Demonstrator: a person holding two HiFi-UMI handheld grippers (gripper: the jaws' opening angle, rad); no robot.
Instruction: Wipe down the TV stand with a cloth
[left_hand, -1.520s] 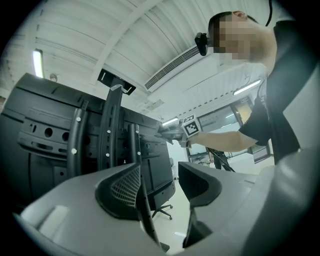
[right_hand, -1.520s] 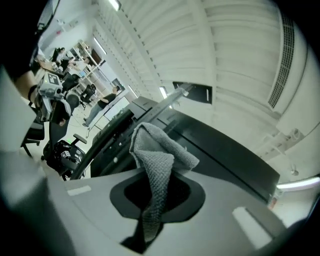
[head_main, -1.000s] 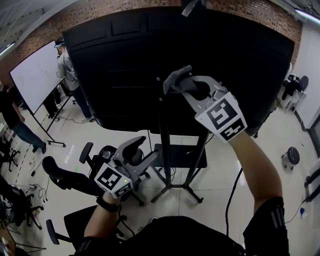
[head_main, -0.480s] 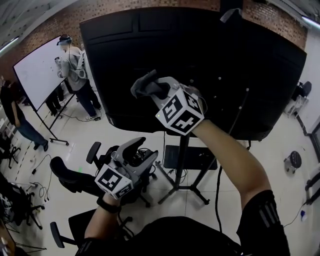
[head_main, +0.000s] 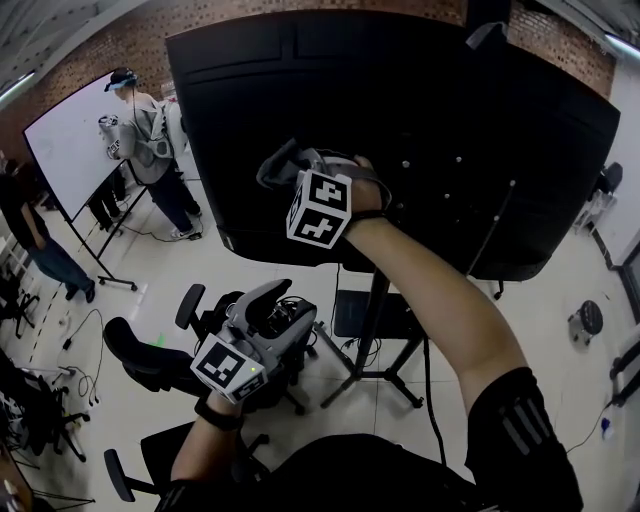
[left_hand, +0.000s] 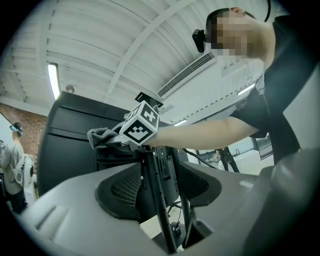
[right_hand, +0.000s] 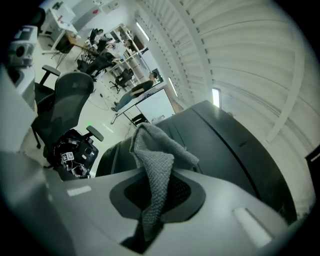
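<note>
A big black TV (head_main: 430, 120) stands with its back panel toward me on a black stand (head_main: 372, 330) with a floor base. My right gripper (head_main: 285, 168) is raised at the panel's left part, shut on a grey cloth (head_main: 275, 165). The cloth (right_hand: 156, 165) hangs bunched between the jaws in the right gripper view, its free end against the panel. My left gripper (head_main: 268, 302) is held low above an office chair, open and holding nothing. In the left gripper view the stand's pole (left_hand: 156, 200) shows through the gap between the jaws, with the cloth (left_hand: 100, 136) up on the panel.
Black office chairs (head_main: 150, 355) crowd the floor at lower left. A whiteboard (head_main: 70, 140) on a wheeled frame and two people (head_main: 140, 130) stand at far left. A cable (head_main: 430, 390) runs down by the stand. A stool (head_main: 585, 315) is at right.
My right gripper has swept leftward across the back of the TV with the cloth in it. The left gripper has hardly moved.
</note>
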